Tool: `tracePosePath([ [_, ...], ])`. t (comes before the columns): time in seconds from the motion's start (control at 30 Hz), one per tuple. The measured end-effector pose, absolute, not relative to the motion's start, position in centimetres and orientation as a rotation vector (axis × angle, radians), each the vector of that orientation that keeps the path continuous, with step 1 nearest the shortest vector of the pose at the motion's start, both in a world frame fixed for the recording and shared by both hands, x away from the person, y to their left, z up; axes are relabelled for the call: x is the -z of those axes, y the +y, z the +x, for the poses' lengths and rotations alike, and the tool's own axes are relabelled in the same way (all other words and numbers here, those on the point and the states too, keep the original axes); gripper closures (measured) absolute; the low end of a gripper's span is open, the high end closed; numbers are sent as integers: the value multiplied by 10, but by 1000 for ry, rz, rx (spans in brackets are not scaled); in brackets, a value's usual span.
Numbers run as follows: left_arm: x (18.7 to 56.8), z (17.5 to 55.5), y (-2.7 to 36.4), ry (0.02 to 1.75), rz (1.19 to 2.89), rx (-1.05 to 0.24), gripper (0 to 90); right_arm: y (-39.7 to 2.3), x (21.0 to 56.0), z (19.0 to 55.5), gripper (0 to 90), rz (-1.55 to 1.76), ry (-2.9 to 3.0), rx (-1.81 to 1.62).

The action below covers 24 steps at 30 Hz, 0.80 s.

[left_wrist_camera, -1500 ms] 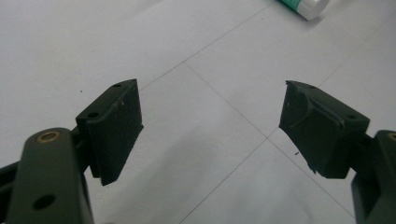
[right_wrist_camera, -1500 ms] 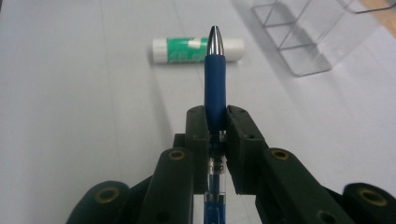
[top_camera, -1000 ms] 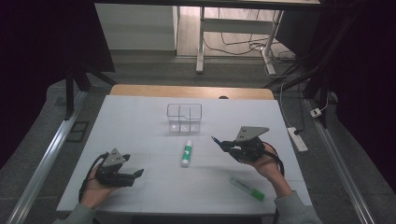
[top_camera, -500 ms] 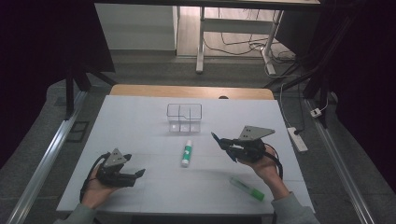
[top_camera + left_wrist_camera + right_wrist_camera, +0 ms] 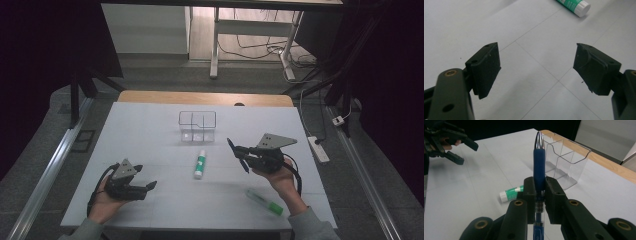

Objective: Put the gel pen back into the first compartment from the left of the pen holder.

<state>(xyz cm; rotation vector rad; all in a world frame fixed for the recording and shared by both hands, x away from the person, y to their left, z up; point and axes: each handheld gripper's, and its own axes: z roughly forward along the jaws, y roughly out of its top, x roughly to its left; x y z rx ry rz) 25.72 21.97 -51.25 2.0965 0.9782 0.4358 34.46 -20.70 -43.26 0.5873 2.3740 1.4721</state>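
The right gripper (image 5: 239, 152) hangs above the right half of the worktop (image 5: 150, 125), held in the person's right hand (image 5: 282, 181), and its jaws pinch a blue pen (image 5: 539, 167). In the right gripper view the two black jaws press flat against the pen from either side, just below its blue rubber grip; the silver tip stands up beyond them, and the clear barrel with its print runs down between the jaw arms. From the high view the pen shows as a dark slanted stick at the gripper's front end, raised off the surface and touching nothing else.

The left gripper (image 5: 145, 185) sits low near the front left corner of the worktop, in the left hand (image 5: 102, 202). Its jaws are spread wide and hold nothing: the left gripper view shows both black pads (image 5: 486, 67) well apart, with bare white surface between them.

A clear plastic holder (image 5: 197, 126) with several compartments stands toward the far edge, about midway along it, and looks empty. A glue stick (image 5: 200, 164) with a green label and white cap lies on its side near the middle of the worktop, between the holder and the front edge; its capped end shows at the top of the left gripper view. A second, slimmer item with a green end (image 5: 265, 202) lies near the front right corner, just beside the right forearm; what it is I cannot tell.
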Motion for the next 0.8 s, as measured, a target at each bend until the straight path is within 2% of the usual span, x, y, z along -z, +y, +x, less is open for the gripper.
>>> tracePosePath([
  [0.8,506,260,206,933,2092,-427,215,-191,425,342,790,628,2294,-1604],
])
